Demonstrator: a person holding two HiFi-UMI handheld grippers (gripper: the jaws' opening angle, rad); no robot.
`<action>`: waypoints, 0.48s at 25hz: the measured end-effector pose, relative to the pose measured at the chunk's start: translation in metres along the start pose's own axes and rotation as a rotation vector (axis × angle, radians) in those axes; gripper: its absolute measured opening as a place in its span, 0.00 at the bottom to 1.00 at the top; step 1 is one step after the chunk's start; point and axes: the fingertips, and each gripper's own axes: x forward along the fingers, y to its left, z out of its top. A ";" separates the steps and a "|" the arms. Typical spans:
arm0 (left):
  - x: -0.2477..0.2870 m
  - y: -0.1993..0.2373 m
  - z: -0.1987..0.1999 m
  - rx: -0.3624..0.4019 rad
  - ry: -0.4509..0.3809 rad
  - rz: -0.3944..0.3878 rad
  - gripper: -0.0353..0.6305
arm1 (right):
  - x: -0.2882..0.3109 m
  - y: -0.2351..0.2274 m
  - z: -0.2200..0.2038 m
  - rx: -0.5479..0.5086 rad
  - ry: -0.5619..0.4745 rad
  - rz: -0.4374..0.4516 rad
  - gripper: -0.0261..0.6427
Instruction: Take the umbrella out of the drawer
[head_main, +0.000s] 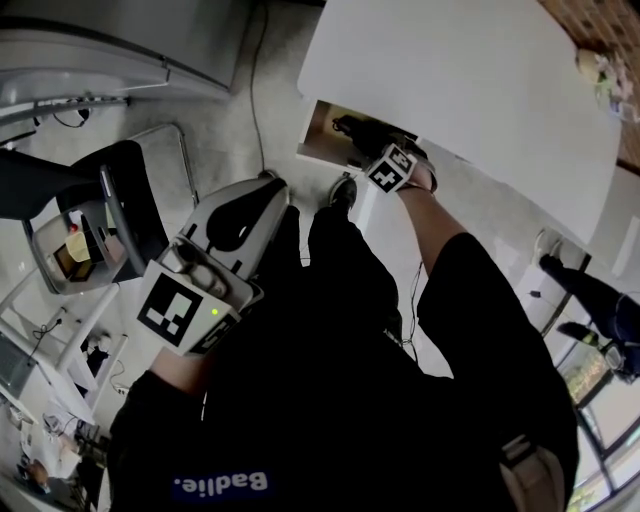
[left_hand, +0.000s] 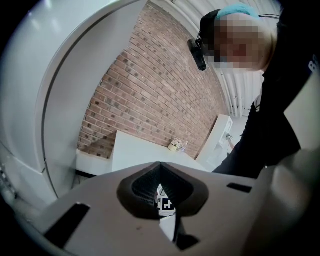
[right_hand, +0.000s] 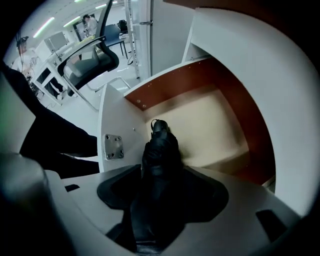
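The umbrella (right_hand: 159, 150), folded and black, was seen lying on the pale floor of the opened drawer (right_hand: 215, 125). It lay close along the drawer's white-panelled edge (right_hand: 117, 120), with its far end directed toward the corner where that panel met the red-brown wall. It was straddled from above by the right claw (right_hand: 161, 175), whose jaws were spread wide, one to either side of the bundle. Dark gaps could be made out at both flanks, so the fabric was judged not yet to be pinched. This stance was probably chosen so that the bundle could be taken across its narrow width and lifted up, clear of the surface (head_main: 450, 80) under which the drawer was hung. The left claw (left_hand: 161, 167) was held level and well apart from the drawer. Its jaws were drawn together on nothing, with only a sliver left between the pads, and it was judged to be parked out of the way.

The umbrella's near end was covered by the right claw's own body, and neither handle nor strap could be identified with certainty. In the head view, most of the drawer was concealed by the surface and the person's forearm, and only a dark shape was visible in the opening. Nothing of the drawer was shown in the left gripper view, where a brick wall (left_hand: 150, 85) was seen.
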 end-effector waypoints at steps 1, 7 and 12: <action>0.000 0.000 -0.001 0.002 -0.003 0.000 0.05 | 0.004 0.000 -0.001 -0.003 0.010 0.003 0.44; 0.000 0.003 -0.012 -0.012 0.013 0.020 0.05 | 0.028 0.002 -0.006 -0.013 0.090 0.038 0.47; -0.001 0.009 -0.019 -0.018 0.042 0.045 0.05 | 0.047 0.004 -0.009 0.011 0.162 0.088 0.48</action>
